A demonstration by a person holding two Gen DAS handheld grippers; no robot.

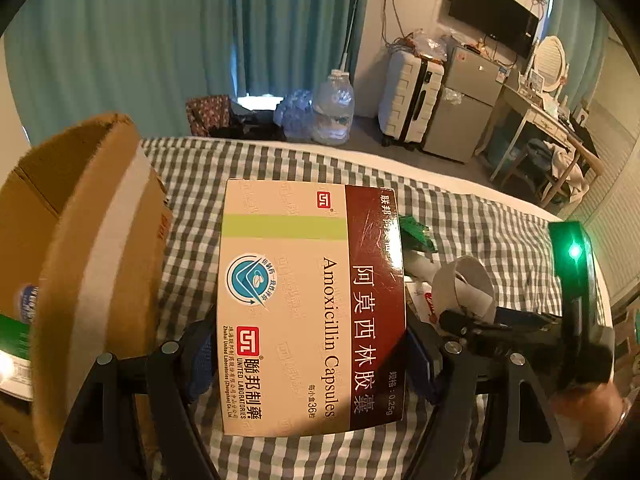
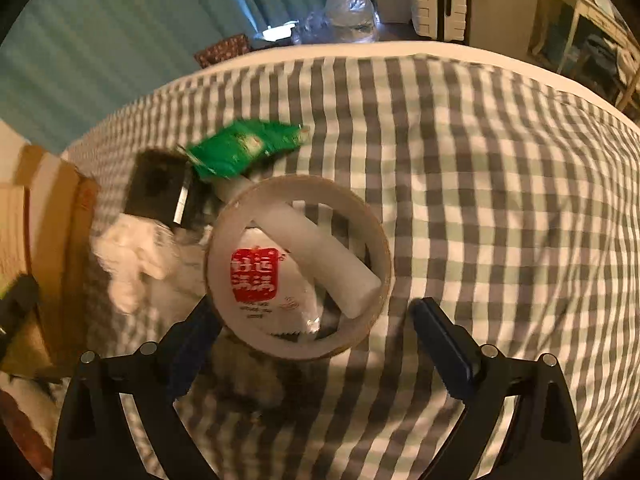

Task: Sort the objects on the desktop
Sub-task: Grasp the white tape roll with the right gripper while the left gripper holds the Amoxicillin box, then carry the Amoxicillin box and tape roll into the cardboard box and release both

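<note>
Left claw (image 1: 312,354): clamped on the medicine box (image 1: 310,308), blue pads pressed to its two long sides, box lifted above the bedding, centre of the left wrist view
Medicine box: cream face with a maroon band, green stripe, print reading Amoxicillin Capsules
Cardboard box (image 1: 92,248): open, brown with a pale tape strip, left of the left wrist view, just beside the medicine box
Right claw (image 2: 316,344): jaws wide, nothing pressed between the pads; left pad close against the outer wall of the tape roll (image 2: 300,268), touching or not cannot be told, right pad clear of it, lower centre of the right wrist view
Tape roll: lying flat on the bedding, ring open upward, centre of the right wrist view
Inside the ring: white packet with red label (image 2: 256,276) and a white tube (image 2: 320,256) slanting across it
Green packet (image 2: 244,148): above and left of the roll, blurred
Black object (image 2: 158,188): left of the green packet, kind cannot be told
White crumpled cloth or tissue (image 2: 132,260): left of the roll, blurred
Checked bedding (image 2: 500,200): grey and white, under all the items
Background, upper right of the left wrist view: suitcase (image 1: 410,98), water jug (image 1: 334,110), teal curtains (image 1: 120,40)
</note>
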